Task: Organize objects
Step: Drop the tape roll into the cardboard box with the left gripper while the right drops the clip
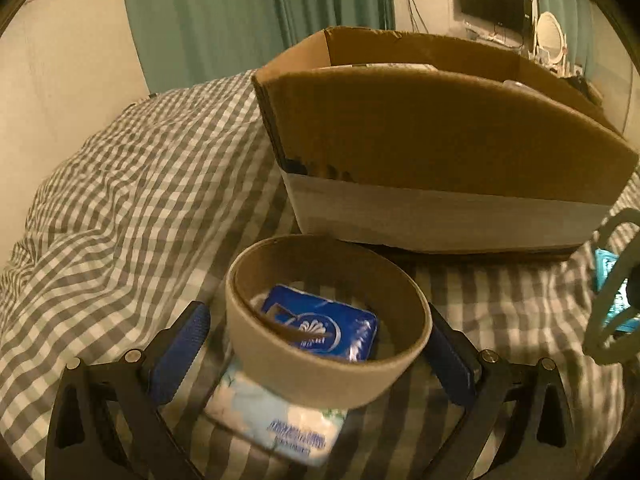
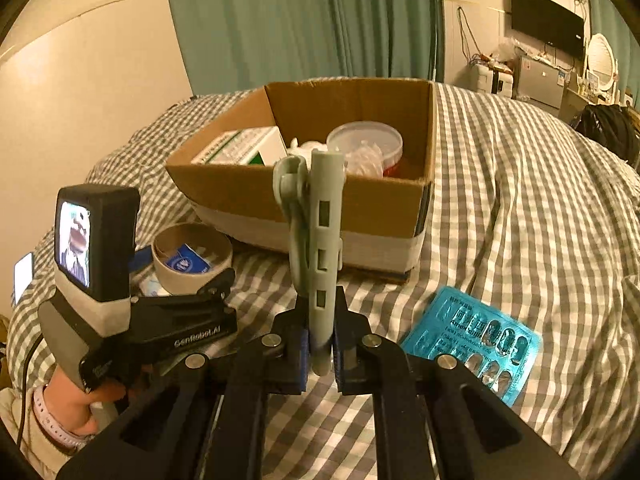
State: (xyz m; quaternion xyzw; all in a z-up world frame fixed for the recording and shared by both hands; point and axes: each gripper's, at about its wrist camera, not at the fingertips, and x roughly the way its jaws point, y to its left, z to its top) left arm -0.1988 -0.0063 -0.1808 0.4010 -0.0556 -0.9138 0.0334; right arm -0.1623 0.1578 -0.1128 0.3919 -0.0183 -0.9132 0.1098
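Note:
A brown cardboard ring [image 1: 328, 372] rests over a blue tissue pack [image 1: 320, 328] and a white tissue pack [image 1: 276, 420] on the bed. My left gripper [image 1: 316, 314] is open and straddles the ring: the right pad touches it and a small gap shows at the left pad. From the right wrist view the ring [image 2: 192, 258] sits in front of the open cardboard box [image 2: 312, 200]. My right gripper [image 2: 320, 354] is shut on a grey-green slotted plastic clip [image 2: 326, 220], held upright before the box. A teal blister pack [image 2: 472, 344] lies to its right.
The box holds a white-green carton [image 2: 244, 146], a clear lidded tub [image 2: 364, 138] and crumpled plastic. A checked duvet [image 2: 520, 200] covers the bed. A hand [image 2: 76, 412] holds the left gripper. Green curtains [image 2: 300, 20] hang behind, with a wall screen [image 2: 548, 20] at the far right.

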